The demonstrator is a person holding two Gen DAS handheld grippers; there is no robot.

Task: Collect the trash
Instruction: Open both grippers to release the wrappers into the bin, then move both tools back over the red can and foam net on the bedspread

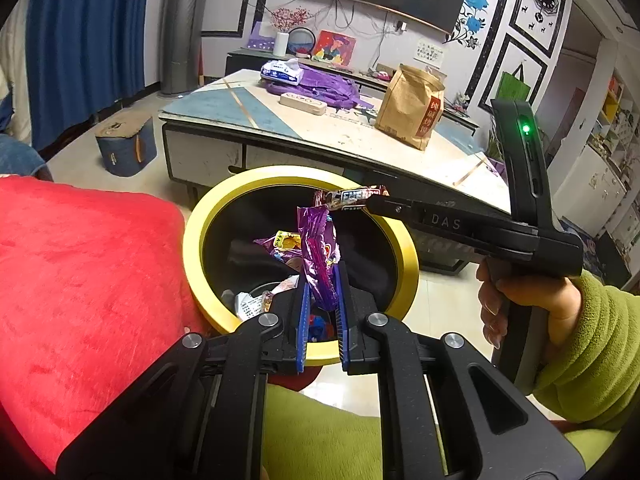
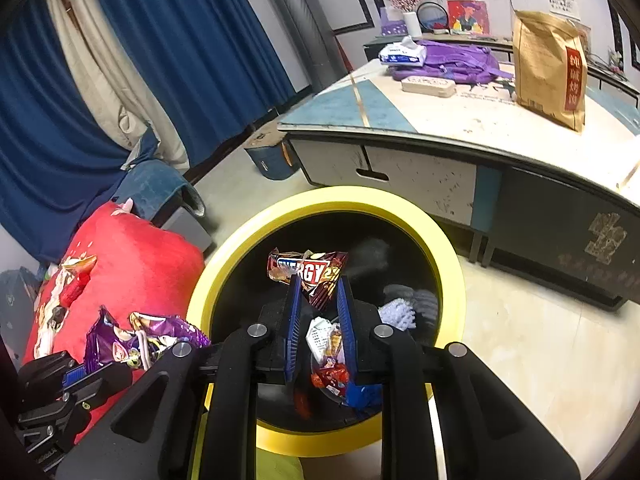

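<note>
A yellow-rimmed bin [image 1: 208, 216] with a black inside stands on the floor; it also shows in the right wrist view [image 2: 448, 252]. Several wrappers [image 1: 280, 244] lie inside it. My left gripper [image 1: 322, 280] is shut on a purple wrapper [image 1: 318, 256] and holds it over the bin's opening. My right gripper [image 2: 318, 284] is shut on a brown energy-bar wrapper [image 2: 308, 270], also above the bin. The right gripper shows in the left wrist view [image 1: 370, 202], with its wrapper [image 1: 348, 196] near the bin's far rim. The left gripper [image 2: 86, 368] and its purple wrapper [image 2: 132, 340] show at the right wrist view's lower left.
A red cushion [image 1: 80, 280] lies left of the bin. A low table [image 1: 320, 128] behind the bin carries a brown paper bag [image 1: 412, 108], a purple cloth [image 1: 320, 84] and a tissue pack [image 1: 282, 72]. A blue stool [image 1: 126, 146] stands by blue curtains [image 1: 88, 40].
</note>
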